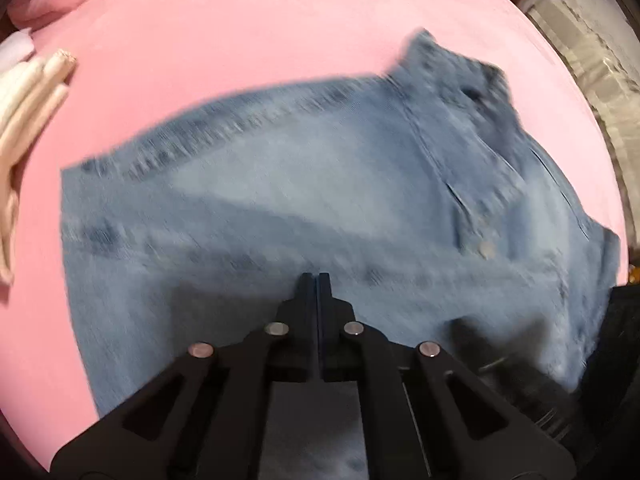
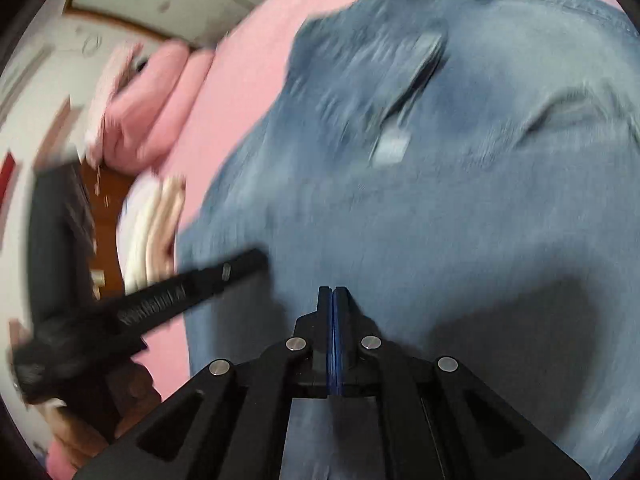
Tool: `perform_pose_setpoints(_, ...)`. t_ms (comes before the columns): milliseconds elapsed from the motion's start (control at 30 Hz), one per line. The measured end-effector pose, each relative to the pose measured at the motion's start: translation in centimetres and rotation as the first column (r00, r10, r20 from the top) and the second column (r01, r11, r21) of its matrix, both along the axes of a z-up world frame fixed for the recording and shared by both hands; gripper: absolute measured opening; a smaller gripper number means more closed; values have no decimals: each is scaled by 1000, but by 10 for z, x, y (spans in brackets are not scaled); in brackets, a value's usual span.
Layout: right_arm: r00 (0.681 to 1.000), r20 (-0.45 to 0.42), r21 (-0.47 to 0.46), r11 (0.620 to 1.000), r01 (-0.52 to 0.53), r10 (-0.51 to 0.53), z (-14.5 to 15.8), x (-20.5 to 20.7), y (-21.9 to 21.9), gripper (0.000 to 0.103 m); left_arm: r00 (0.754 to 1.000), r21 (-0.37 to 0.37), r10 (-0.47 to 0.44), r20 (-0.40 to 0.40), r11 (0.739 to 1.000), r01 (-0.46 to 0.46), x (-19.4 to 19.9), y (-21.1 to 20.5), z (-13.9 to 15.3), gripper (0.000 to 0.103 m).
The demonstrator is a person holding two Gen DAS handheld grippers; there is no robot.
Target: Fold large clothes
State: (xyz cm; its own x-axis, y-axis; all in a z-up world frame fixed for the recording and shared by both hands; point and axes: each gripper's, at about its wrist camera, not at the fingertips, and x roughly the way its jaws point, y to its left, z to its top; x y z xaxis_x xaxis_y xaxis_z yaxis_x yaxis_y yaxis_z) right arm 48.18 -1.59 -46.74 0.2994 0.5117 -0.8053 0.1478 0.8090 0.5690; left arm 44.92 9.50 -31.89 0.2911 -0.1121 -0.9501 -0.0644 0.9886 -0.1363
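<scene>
A blue denim shirt (image 1: 320,184) lies spread on the pink bed sheet (image 1: 240,32), its collar end toward the right. In the right wrist view its collar and grey label (image 2: 394,148) show. My left gripper (image 1: 317,278) hangs over the shirt's near part, jaws pressed together, with no cloth visible between them. My right gripper (image 2: 333,290) is also shut over the shirt (image 2: 460,220), showing only its blue pad edges. The left gripper (image 2: 244,264) appears in the right wrist view as a blurred black bar at the shirt's left edge. A dark blur (image 1: 480,332) at lower right may be the right gripper.
A stack of folded cream and white clothes (image 1: 28,96) lies at the sheet's left edge. Pink bedding (image 2: 152,100) is bunched at the far end. White furniture (image 1: 588,56) stands beyond the right edge. A hand (image 2: 68,436) holds the left gripper.
</scene>
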Motion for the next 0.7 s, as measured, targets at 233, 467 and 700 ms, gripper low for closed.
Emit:
perform_pose_setpoints(233, 977, 49, -239, 948, 211, -205, 11, 10, -125, 0, 995, 220, 96, 38, 970, -102, 3, 81, -8, 1)
perform_pose_setpoints(467, 990, 49, -428, 893, 142, -134, 34, 0, -105, 1, 1000, 213, 24, 19, 977, -28, 3, 80, 0, 1)
perform_pose_setpoints(700, 970, -6, -344, 911, 228, -245, 63, -53, -22, 44, 997, 107, 4, -73, 994, 4, -41, 58, 18, 32)
